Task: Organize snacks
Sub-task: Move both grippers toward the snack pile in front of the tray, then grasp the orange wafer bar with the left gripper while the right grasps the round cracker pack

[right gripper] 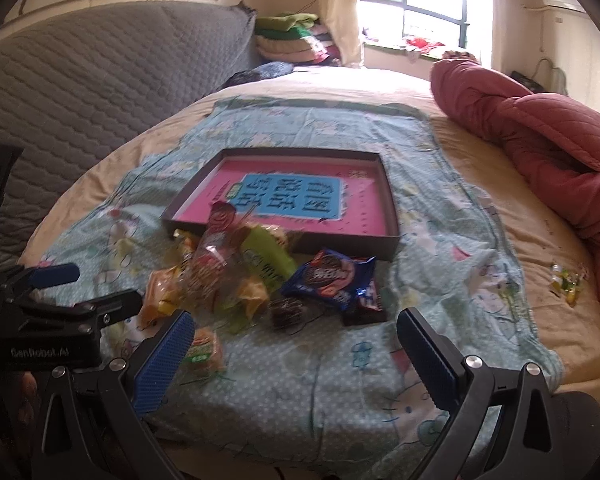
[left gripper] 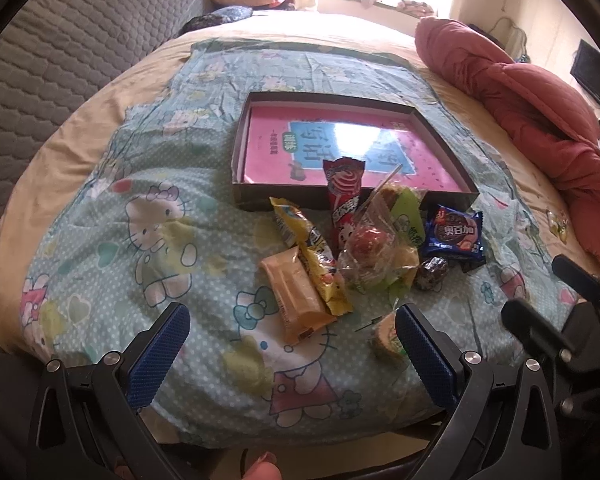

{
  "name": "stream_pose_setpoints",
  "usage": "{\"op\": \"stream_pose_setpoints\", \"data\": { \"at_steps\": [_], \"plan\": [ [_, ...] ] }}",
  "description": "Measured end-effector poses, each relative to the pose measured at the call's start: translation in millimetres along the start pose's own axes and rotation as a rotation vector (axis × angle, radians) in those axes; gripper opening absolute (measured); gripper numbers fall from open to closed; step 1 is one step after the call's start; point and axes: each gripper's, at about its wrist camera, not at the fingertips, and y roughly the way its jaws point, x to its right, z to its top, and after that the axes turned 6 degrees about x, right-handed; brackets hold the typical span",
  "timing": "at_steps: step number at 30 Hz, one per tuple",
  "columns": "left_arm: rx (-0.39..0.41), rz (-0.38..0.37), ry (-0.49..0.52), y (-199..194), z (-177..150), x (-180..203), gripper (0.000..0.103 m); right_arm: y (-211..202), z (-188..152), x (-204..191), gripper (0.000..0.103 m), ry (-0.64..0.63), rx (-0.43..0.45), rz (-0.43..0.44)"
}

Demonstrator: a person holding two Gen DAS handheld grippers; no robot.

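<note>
A heap of snacks (left gripper: 364,252) lies on a pale blue cartoon-cat cloth (left gripper: 148,240) spread over the bed (left gripper: 72,132), just in front of a shallow dark box (left gripper: 352,196) whose floor shows a pink and blue printed sheet. A red lollipop-print packet (left gripper: 342,192) leans over the box's near wall, its top end inside. Beside it lie a yellow wrapper (left gripper: 308,256), a tan wrapped bar (left gripper: 296,300), a clear bag with a red round sweet (left gripper: 366,248), a green packet (left gripper: 406,216), a blue biscuit pack (left gripper: 456,236) and a small dark wrapped piece (left gripper: 432,274). Nearest the camera, a small round cake in a green-labelled wrapper (left gripper: 386,336) sits apart from the heap, just beside the left claw's right finger.

The left claw (left gripper: 292,340) hangs above the cloth with its jaws wide apart, gripping nothing. The right claw (right gripper: 296,344) is likewise spread wide and empty, the small cake near its left finger. A rolled red quilt (right gripper: 540,148) lies along the bed's right side, a grey quilted headboard (right gripper: 100,76) on the left.
</note>
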Motion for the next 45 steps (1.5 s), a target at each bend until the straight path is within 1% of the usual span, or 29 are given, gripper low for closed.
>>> {"op": "stream_pose_setpoints", "data": {
  "at_steps": [4, 6, 8, 9, 11, 13, 16, 20, 21, 25, 32, 33, 34, 35, 37, 39, 42, 43, 44, 45],
  "plan": [
    [-0.020, -0.003, -0.026, 5, -1, -10, 0.102, 7, -3, -6, 0.102, -0.013, -0.024, 0.041],
    [-0.045, -0.009, -0.051, 9, -1, -16, 0.102, 10, -4, -9, 0.102, -0.019, -0.038, 0.062],
    [-0.075, 0.006, -0.067, 13, -2, -23, 0.102, 14, -6, -13, 0.102, -0.024, -0.054, 0.085],
    [-0.071, 0.001, -0.075, 15, -2, -26, 0.102, 17, -7, -15, 0.102, -0.027, -0.064, 0.100],
    [-0.099, 0.008, -0.093, 20, -2, -33, 0.102, 23, -8, -19, 0.102, -0.032, -0.085, 0.126],
    [-0.105, 0.010, -0.109, 25, -2, -39, 0.102, 31, -11, -25, 0.102, -0.040, -0.112, 0.159],
    [-0.148, 0.006, -0.126, 36, -3, -45, 0.102, 43, -15, -33, 0.102, -0.054, -0.153, 0.194],
    [-0.176, -0.012, -0.131, 48, -4, -44, 0.102, 54, -19, -42, 0.101, -0.087, -0.178, 0.210],
    [-0.181, -0.007, -0.124, 50, -4, -43, 0.102, 55, -20, -44, 0.101, -0.093, -0.184, 0.213],
    [-0.170, 0.003, -0.113, 59, 3, -38, 0.102, 62, -23, -49, 0.098, -0.117, -0.196, 0.207],
    [-0.188, 0.011, -0.093, 73, 6, -39, 0.102, 73, -27, -52, 0.086, -0.129, -0.220, 0.205],
    [-0.189, 0.010, -0.087, 74, 5, -38, 0.101, 75, -28, -53, 0.079, -0.130, -0.226, 0.209],
    [-0.189, 0.010, -0.085, 75, 5, -37, 0.098, 77, -29, -53, 0.076, -0.131, -0.233, 0.215],
    [-0.189, 0.010, -0.086, 76, 4, -37, 0.098, 79, -30, -53, 0.071, -0.133, -0.242, 0.218],
    [-0.200, 0.002, -0.080, 80, 3, -34, 0.098, 81, -31, -54, 0.066, -0.136, -0.250, 0.212],
    [-0.220, -0.007, -0.088, 84, 1, -33, 0.097, 84, -32, -53, 0.058, -0.139, -0.254, 0.209],
    [-0.231, -0.022, -0.100, 89, 0, -33, 0.097, 89, -35, -55, 0.051, -0.154, -0.269, 0.212],
    [-0.228, -0.024, -0.103, 90, 0, -33, 0.096, 90, -35, -56, 0.051, -0.164, -0.271, 0.211],
    [-0.225, -0.028, -0.104, 91, 0, -33, 0.092, 90, -36, -57, 0.051, -0.172, -0.272, 0.211],
    [-0.223, -0.033, -0.104, 92, 1, -32, 0.083, 90, -37, -58, 0.050, -0.182, -0.270, 0.211]
  ]
}}
